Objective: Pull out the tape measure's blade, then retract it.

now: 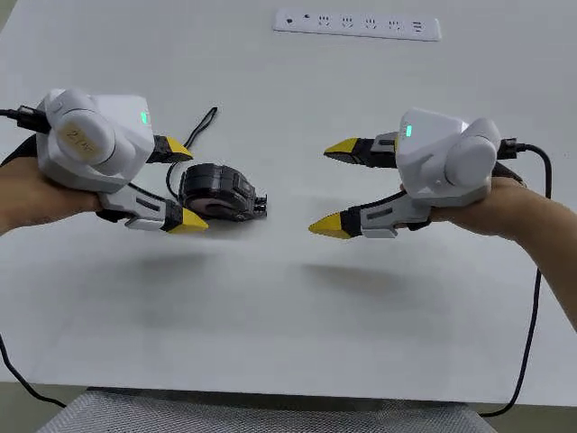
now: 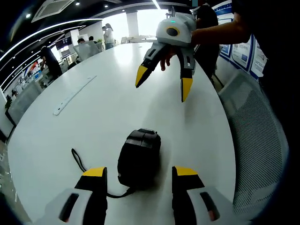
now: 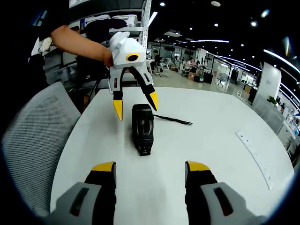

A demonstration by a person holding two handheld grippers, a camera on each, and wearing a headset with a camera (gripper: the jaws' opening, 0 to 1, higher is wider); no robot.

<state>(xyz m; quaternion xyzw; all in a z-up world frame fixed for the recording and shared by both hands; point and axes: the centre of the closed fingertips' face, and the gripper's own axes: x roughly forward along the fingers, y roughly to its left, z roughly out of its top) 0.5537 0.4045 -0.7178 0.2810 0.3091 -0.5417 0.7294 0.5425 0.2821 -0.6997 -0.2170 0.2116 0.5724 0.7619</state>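
Closing in on the tape measure [image 1: 216, 191], both grippers spread wide.
The left gripper [image 1: 186, 185] straddles the back of the case, released and not yet pinching. The right gripper [image 1: 332, 187] hovers well apart on the right, released too, facing the blade end. To my eye the left should clamp the case squarely first. The right should then come in low, nip the hook tab [image 1: 262, 206] and draw it straight along the table [image 1: 288, 307]. Afterwards it should ease the blade back, not let it snap. The measure is black and stubby, left of centre, blade fully in, with its thin cord [image 1: 194, 132] trailing far-left.
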